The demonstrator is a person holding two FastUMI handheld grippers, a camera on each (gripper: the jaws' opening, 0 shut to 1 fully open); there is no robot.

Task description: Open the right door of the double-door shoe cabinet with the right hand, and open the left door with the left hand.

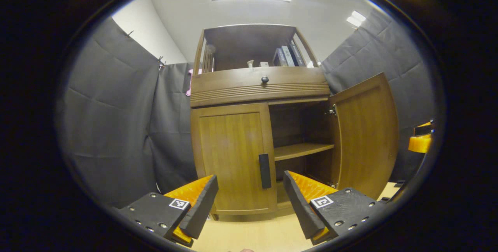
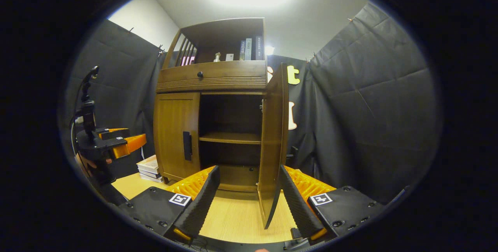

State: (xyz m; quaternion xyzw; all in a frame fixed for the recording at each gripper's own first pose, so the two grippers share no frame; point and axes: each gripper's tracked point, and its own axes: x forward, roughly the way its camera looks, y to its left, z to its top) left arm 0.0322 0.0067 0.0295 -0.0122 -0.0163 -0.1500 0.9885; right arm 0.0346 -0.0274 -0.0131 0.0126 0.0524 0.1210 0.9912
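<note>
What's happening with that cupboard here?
A person holds a two-finger tool in each hand, opening a wooden shoe cabinet. Its right door stands swung open, showing bare shelves. The left door is shut; the left tool, open, faces its handle. The right tool is open, holding nothing.

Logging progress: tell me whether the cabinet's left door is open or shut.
Shut. The left door lies flush with the cabinet front, its handle facing out, while the right door stands swung wide, baring the shelf.

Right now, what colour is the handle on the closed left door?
Black, a plain vertical bar handle on the brown wooden left door; clearest in the left gripper view.
</note>
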